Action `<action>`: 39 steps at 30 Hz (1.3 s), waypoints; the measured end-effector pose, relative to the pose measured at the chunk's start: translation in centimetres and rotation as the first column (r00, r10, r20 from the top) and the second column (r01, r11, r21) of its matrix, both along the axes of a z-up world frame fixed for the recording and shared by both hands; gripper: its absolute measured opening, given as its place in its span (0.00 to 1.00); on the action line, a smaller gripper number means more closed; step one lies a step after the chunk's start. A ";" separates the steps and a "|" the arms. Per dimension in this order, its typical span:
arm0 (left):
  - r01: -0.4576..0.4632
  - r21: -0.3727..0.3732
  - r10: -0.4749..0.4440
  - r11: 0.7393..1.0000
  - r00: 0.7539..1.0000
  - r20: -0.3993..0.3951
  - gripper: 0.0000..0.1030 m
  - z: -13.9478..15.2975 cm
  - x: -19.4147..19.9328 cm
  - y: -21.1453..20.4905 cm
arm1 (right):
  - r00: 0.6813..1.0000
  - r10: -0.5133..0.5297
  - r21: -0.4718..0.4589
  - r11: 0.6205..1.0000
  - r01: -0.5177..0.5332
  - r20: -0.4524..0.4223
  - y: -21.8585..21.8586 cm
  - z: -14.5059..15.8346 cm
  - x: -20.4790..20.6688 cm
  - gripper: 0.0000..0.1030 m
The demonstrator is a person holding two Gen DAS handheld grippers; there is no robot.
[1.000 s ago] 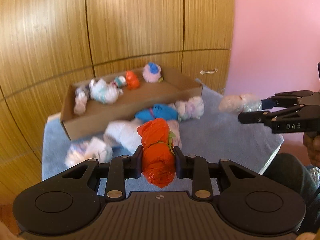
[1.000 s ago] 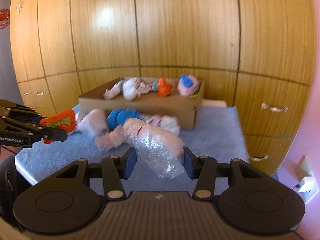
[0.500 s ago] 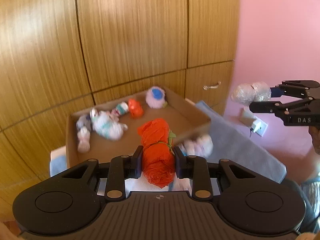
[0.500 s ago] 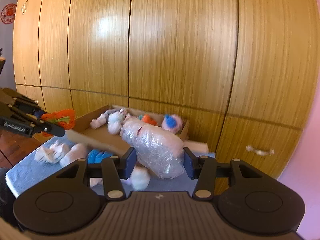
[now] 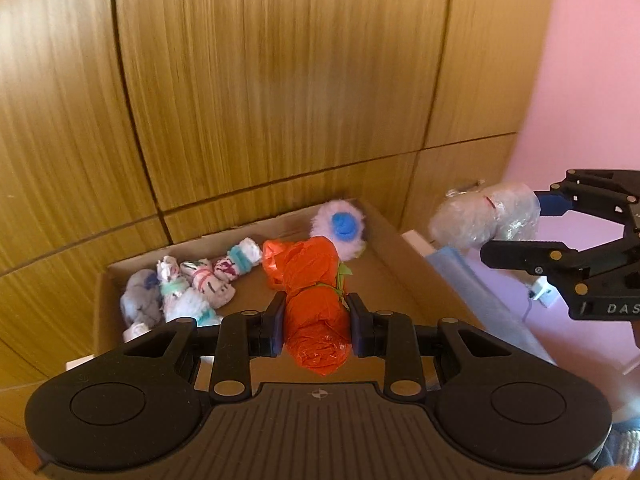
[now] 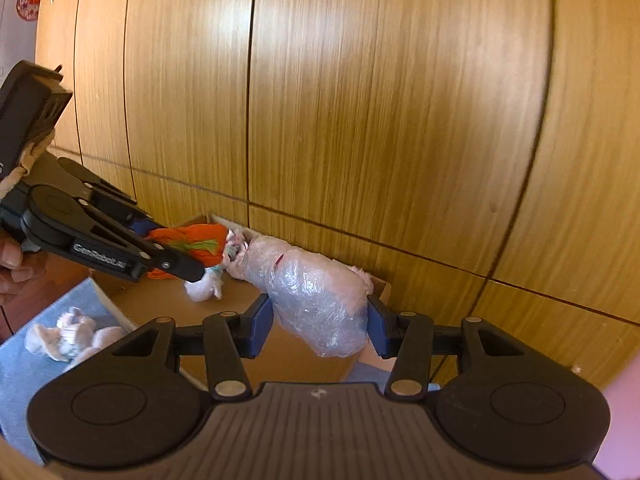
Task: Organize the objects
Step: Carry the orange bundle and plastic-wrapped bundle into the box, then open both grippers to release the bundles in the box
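Observation:
My left gripper (image 5: 317, 322) is shut on an orange plastic bundle (image 5: 314, 300) tied with green string, held above the open cardboard box (image 5: 400, 248). My right gripper (image 6: 319, 326) is shut on a pale bundle wrapped in clear film (image 6: 316, 296), over the box's right end. From the left wrist view the right gripper (image 5: 520, 228) and its film bundle (image 5: 484, 220) hang to the right of the box. From the right wrist view the left gripper (image 6: 180, 256) and orange bundle (image 6: 188, 242) are at the left. Several wrapped bundles (image 5: 192, 288) and a fluffy white ball with a blue centre (image 5: 340, 226) lie in the box.
Wooden cupboard doors (image 5: 260, 80) stand right behind the box. The box rests on a blue cloth (image 6: 24, 372), where a white bundle (image 6: 68, 338) lies in front of it. A pink wall (image 5: 592, 80) with a white plug (image 5: 542, 296) is at the right.
Both grippers have risen and moved forward from over the blue cloth to above the box, each still holding its bundle. The loose bundles on the cloth have dropped out of the left wrist view.

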State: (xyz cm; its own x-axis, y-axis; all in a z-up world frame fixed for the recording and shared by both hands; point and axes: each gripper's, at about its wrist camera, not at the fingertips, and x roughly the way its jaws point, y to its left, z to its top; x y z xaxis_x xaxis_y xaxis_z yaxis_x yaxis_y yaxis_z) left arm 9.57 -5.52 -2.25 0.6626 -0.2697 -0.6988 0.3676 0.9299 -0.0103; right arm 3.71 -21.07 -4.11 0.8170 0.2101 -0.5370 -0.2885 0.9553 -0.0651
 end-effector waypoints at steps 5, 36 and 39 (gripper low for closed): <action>-0.004 0.026 0.005 1.000 0.999 -0.039 0.36 -2.9 3.2 -0.3 | 0.996 0.047 -0.044 0.998 -0.051 -0.077 0.7 -2.9 4.0 0.45; -0.066 0.071 0.077 0.995 0.984 -0.162 0.52 -8.2 9.4 -0.3 | 0.945 0.141 -0.186 0.962 -0.202 -0.295 3.6 -8.9 13.4 0.57; -0.067 0.084 0.079 0.994 0.984 -0.157 0.59 -8.2 9.1 -0.5 | 0.947 0.129 -0.194 0.962 -0.191 -0.293 3.7 -9.0 13.0 0.59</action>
